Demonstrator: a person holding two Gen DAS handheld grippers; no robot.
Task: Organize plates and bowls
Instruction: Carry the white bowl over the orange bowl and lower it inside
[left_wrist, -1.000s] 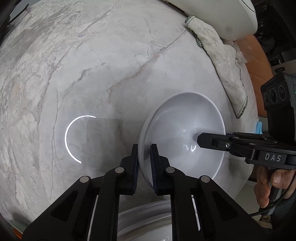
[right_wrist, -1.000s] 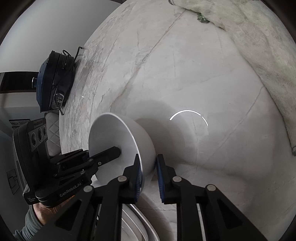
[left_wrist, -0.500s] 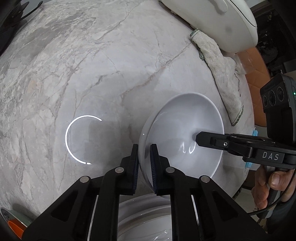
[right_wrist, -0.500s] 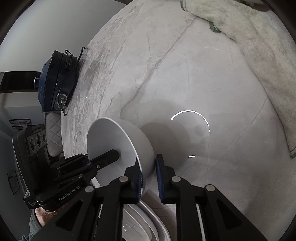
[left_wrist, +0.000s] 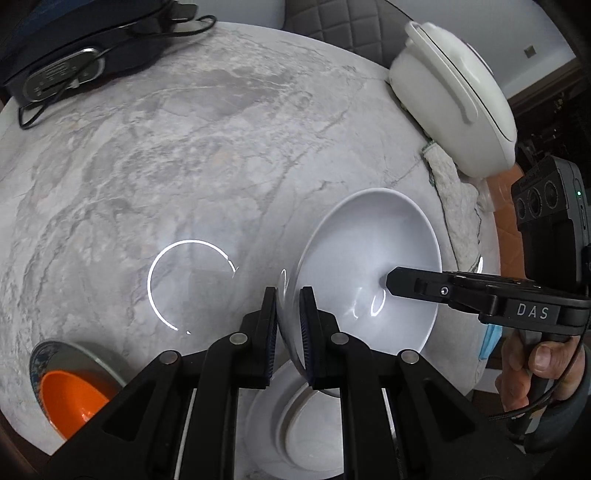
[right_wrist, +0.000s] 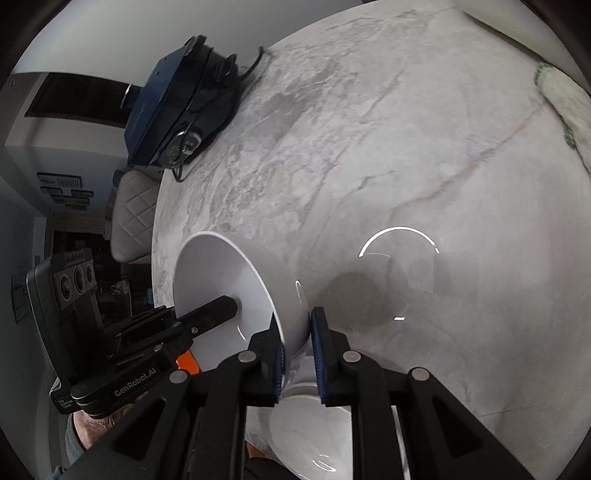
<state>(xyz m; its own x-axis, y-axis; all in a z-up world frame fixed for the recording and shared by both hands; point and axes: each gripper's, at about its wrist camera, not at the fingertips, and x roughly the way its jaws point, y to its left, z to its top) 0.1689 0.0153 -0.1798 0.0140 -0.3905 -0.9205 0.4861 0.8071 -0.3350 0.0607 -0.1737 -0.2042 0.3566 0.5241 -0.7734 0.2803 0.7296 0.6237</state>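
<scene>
A white bowl (left_wrist: 369, 266) hangs above the marble table, held by both grippers on opposite sides of its rim. My left gripper (left_wrist: 288, 325) is shut on the near rim. My right gripper (right_wrist: 297, 347) is shut on the other rim, with the bowl (right_wrist: 229, 280) to its left. Below the bowl, a white plate (left_wrist: 295, 435) lies on the table near the front edge; it also shows in the right wrist view (right_wrist: 317, 435). An orange bowl (left_wrist: 70, 398) sits in a patterned plate (left_wrist: 44, 354) at the front left.
A white lidded pot (left_wrist: 454, 96) and a crumpled cloth (left_wrist: 458, 206) lie at the right side of the marble table (left_wrist: 184, 166). A dark blue bag with cables (left_wrist: 74, 55) lies at the far left edge, also in the right wrist view (right_wrist: 177, 107).
Both grippers have risen and drawn back with the white bowl. More of the table shows now: the white plate below, the orange bowl and the bag have come into view.
</scene>
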